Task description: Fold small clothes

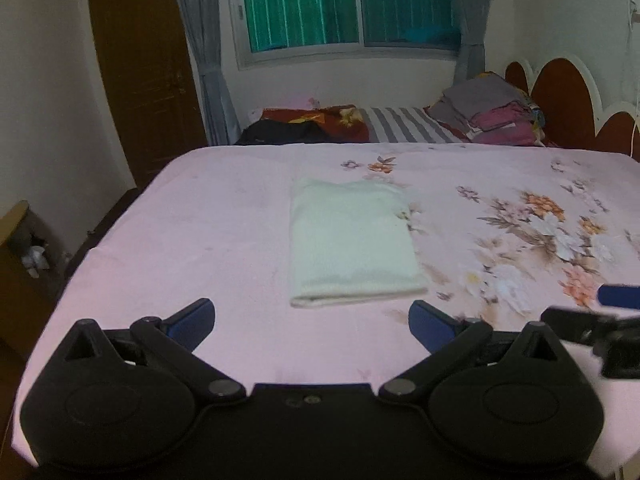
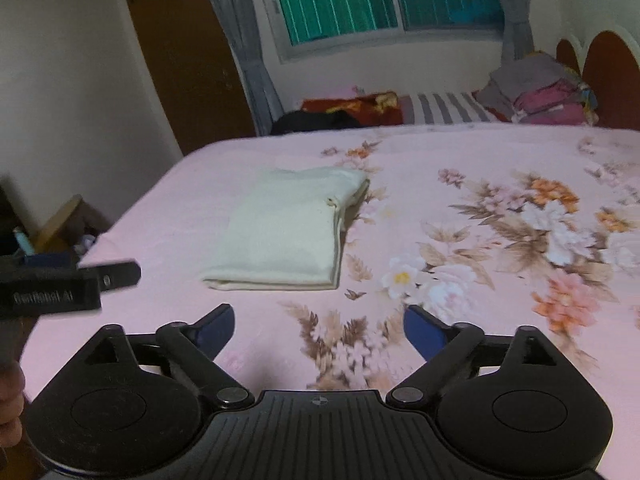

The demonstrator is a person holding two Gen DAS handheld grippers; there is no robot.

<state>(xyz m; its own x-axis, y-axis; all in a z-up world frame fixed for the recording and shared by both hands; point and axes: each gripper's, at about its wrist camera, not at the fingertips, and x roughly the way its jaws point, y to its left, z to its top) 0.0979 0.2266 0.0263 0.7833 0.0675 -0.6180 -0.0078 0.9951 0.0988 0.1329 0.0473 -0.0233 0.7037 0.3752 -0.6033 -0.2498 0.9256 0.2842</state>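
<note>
A small cream-white garment [image 1: 352, 240] lies folded into a flat rectangle on the pink floral bedsheet [image 1: 200, 240]. It also shows in the right wrist view [image 2: 286, 232], left of centre. My left gripper [image 1: 312, 322] is open and empty, just short of the garment's near edge. My right gripper [image 2: 318, 328] is open and empty, over the sheet to the right of the garment's near corner. The right gripper shows blurred at the right edge of the left wrist view [image 1: 600, 320]. The left gripper shows at the left edge of the right wrist view [image 2: 68, 284].
The sheet-covered surface ends at the left with a drop to the floor and a cardboard box [image 1: 24, 248]. Behind it are a striped bed [image 1: 404, 126], a pile of clothes [image 1: 492, 112], a dark garment [image 1: 284, 132], a brown door [image 1: 144, 72] and a window [image 1: 344, 4].
</note>
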